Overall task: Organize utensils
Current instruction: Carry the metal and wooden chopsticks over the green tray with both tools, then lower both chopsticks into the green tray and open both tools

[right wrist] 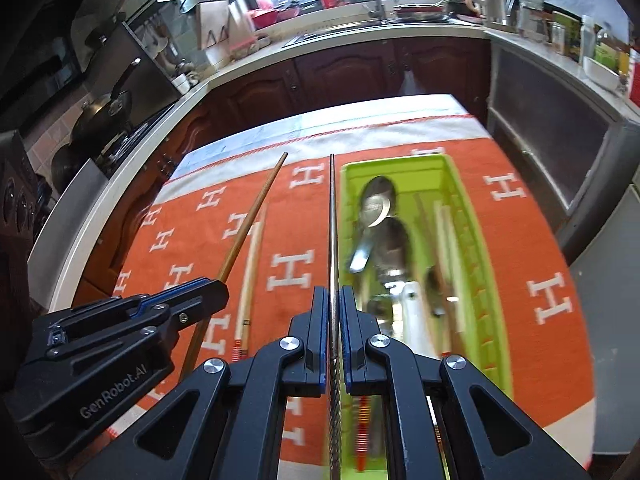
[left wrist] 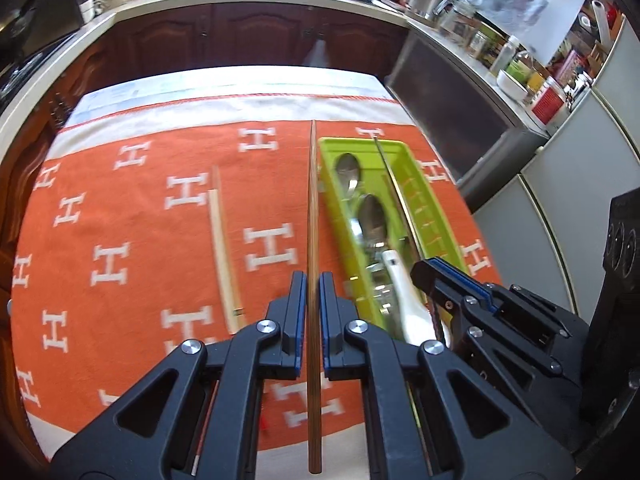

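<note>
My left gripper (left wrist: 312, 280) is shut on a brown wooden chopstick (left wrist: 313, 200), lifted above the orange cloth and pointing away from me. My right gripper (right wrist: 331, 294) is shut on a thin metal chopstick (right wrist: 332, 220), also raised. Each gripper shows in the other's view: the right gripper (left wrist: 448, 276) over the tray's near end, the left gripper (right wrist: 192, 292) at lower left with its brown chopstick (right wrist: 256, 216). The lime-green tray (right wrist: 476, 216) holds metal spoons (right wrist: 378, 200), a white ceramic spoon (left wrist: 408, 300) and pale chopsticks. A light wooden chopstick (left wrist: 222, 248) lies on the cloth.
The table wears an orange cloth (left wrist: 120, 208) with white H marks. Dark wood cabinets (left wrist: 256, 36) and a counter with a sink run behind it. A grey cabinet (left wrist: 452, 120) with jars and a white bowl (left wrist: 512, 82) stands at right. A stove with pans (right wrist: 104, 112) is at left.
</note>
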